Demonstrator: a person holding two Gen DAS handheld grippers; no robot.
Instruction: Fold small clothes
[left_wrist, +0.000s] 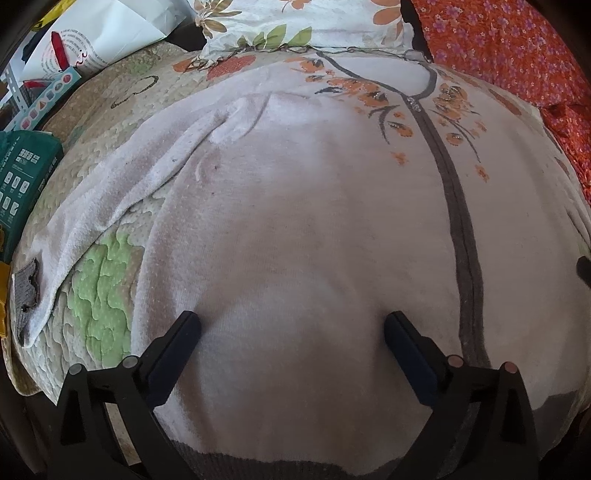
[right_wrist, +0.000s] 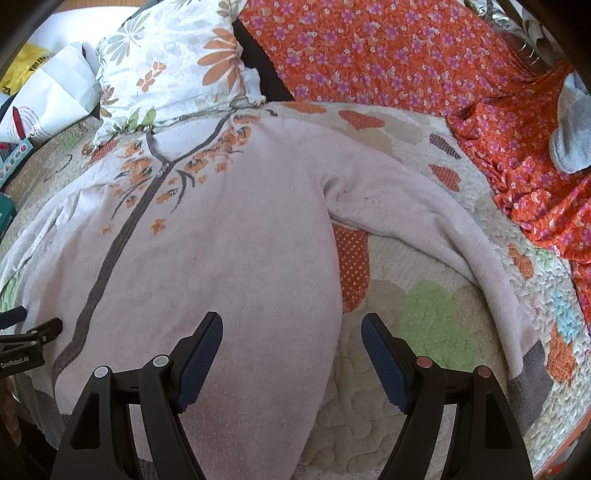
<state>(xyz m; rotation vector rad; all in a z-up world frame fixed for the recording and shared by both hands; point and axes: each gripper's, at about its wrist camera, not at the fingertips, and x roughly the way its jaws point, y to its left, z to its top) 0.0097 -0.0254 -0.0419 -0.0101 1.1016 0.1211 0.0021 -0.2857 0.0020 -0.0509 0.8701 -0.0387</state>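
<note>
So the count: one pale cardigan (left_wrist: 295, 206) with two sleeves, on one quilt (left_wrist: 107, 280). One floral pillow (right_wrist: 173, 62), one orange flowered cloth (right_wrist: 388, 51), one grey sock (right_wrist: 570, 136), one green box (left_wrist: 22, 181), one white bag (left_wrist: 92, 37). Two grippers, left (left_wrist: 291, 326) and right (right_wrist: 291, 328).

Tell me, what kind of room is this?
Probably a bedroom: a pale zip-up cardigan lies spread on a patchwork quilt, as on a bed, with a flowered pillow at its far end and an orange flowered sheet beside it.
</note>
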